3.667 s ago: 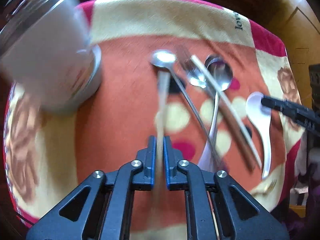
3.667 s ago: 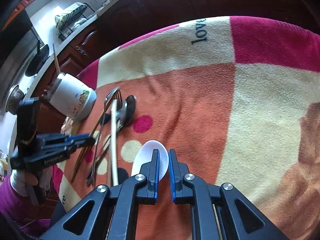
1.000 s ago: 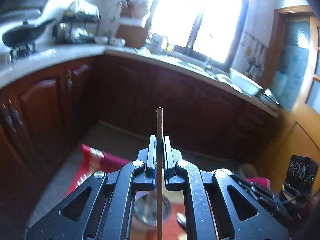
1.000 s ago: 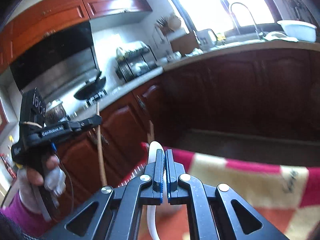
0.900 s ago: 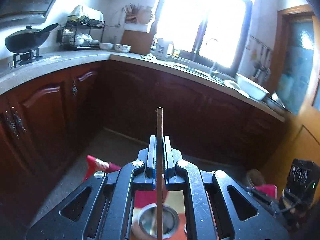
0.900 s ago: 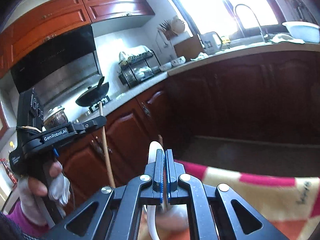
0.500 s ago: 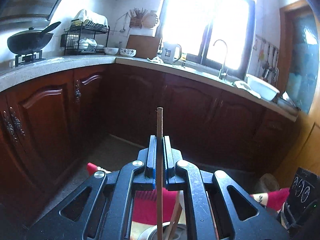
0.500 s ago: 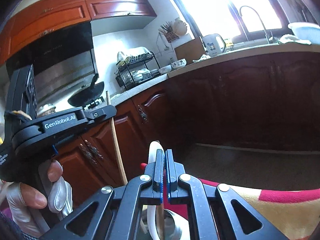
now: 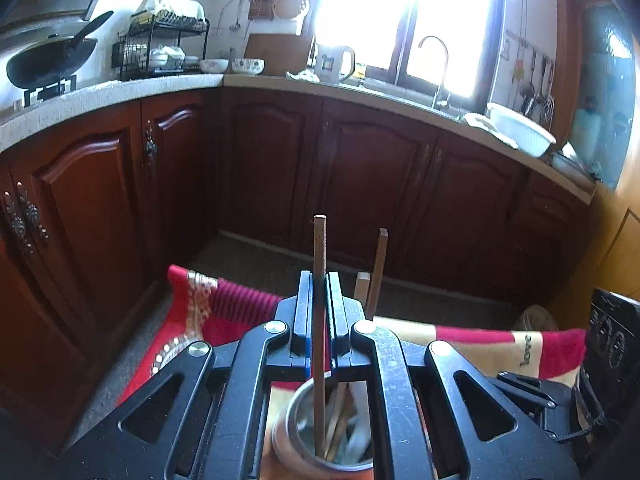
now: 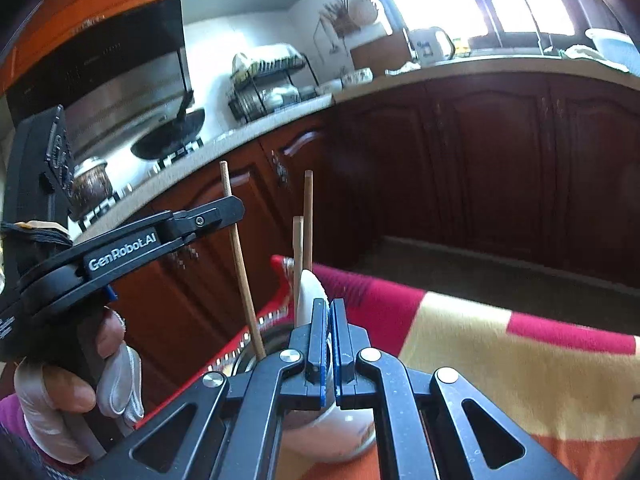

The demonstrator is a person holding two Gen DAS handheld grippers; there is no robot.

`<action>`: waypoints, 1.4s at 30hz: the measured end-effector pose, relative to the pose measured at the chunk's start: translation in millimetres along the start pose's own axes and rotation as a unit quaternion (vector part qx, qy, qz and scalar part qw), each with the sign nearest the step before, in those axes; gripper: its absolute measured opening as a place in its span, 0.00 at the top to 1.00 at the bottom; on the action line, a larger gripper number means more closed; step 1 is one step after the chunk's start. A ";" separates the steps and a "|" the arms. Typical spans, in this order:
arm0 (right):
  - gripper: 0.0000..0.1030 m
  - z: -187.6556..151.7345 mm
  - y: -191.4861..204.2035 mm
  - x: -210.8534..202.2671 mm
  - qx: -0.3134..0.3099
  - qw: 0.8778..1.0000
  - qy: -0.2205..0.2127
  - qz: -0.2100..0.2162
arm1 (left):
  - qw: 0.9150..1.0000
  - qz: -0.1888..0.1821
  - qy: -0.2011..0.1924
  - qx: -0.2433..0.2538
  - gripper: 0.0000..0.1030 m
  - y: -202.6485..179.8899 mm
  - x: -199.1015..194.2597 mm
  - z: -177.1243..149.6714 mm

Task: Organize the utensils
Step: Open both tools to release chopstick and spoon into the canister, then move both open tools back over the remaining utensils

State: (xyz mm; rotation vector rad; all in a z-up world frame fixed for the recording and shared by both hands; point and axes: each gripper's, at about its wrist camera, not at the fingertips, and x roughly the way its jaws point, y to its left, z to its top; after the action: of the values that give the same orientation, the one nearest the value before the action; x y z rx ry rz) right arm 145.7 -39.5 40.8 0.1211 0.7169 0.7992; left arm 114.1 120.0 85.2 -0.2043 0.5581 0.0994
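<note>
The holder (image 9: 320, 436) stands on the cloth (image 10: 480, 368), two sticks already inside. Left gripper (image 9: 319, 312) grasps a chopstick (image 9: 319, 248), its tip inside the rim; right gripper (image 10: 329, 344) grasps a white spoon (image 10: 310, 292) above. Lower each straight, release singly.

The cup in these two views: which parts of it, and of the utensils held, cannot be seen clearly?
- Left wrist view: the cup base is cut off by the bottom edge; its contents are blurred.
- Right wrist view: the cup mouth is hidden behind the right gripper.
- Right wrist view: the white spoon shows only its top; the lower part is behind the jaws.
- Left wrist view: the chopstick tip, inside the cup, is lost in blur.
</note>
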 end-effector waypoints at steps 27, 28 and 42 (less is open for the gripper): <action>0.60 -26.9 5.2 -66.0 -0.010 0.996 0.052 -0.067 | 0.998 -0.016 0.053 -0.029 0.45 -2.0 -54.3 -28.8; 0.60 -29.5 4.9 -68.8 -0.012 0.996 0.056 -0.072 | 0.998 -0.017 0.060 -0.027 0.45 -5.6 -54.4 -33.6; 0.57 -69.2 -34.6 -130.5 0.004 0.985 0.100 -0.140 | 0.990 -0.060 0.130 0.002 0.45 -54.2 -57.0 -87.7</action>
State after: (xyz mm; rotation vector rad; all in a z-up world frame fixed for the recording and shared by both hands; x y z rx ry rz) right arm 61.0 -165.2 46.5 -0.0530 0.9057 0.5433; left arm 28.8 45.8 52.0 -0.2486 0.8041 -0.0461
